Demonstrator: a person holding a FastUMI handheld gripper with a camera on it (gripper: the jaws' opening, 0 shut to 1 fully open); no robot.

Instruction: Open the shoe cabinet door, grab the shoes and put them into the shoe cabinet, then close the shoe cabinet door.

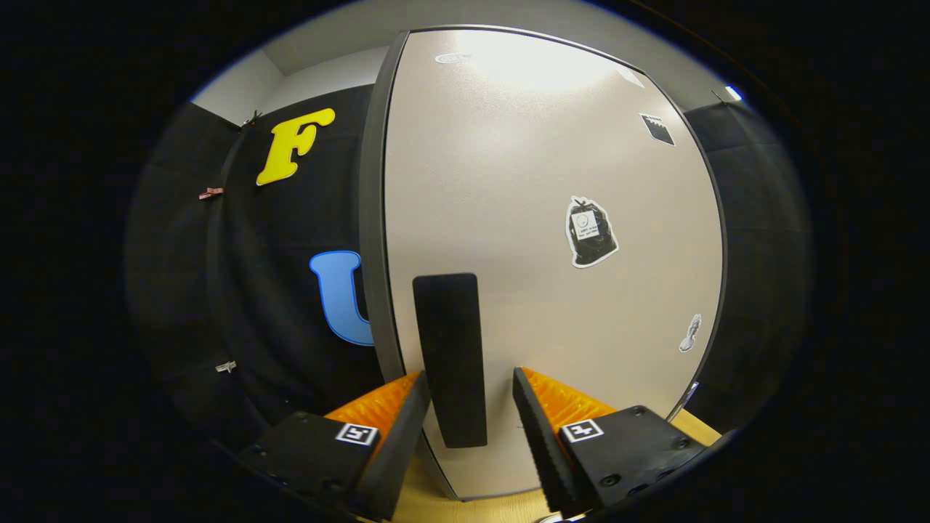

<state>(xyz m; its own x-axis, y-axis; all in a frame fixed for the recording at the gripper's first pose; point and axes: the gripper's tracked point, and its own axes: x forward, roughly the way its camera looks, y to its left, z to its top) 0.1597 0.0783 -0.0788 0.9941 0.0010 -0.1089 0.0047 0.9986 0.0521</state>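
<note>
The gripper (468, 388) stood open, its fingers either side of the black handle (450, 356) at twelve o'clock, not pressing it. The cabinet door (538, 218) was shut, a sticker (590, 232) at two o'clock.

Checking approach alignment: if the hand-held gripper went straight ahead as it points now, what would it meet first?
Most likely the black upright handle on the pale cabinet door; it stands between the open hand-held gripper's fingers, though depth is unclear.

wall: black cloth (276, 290) | ceiling: pale (327, 51) | floor: wooden (472, 508)
</note>
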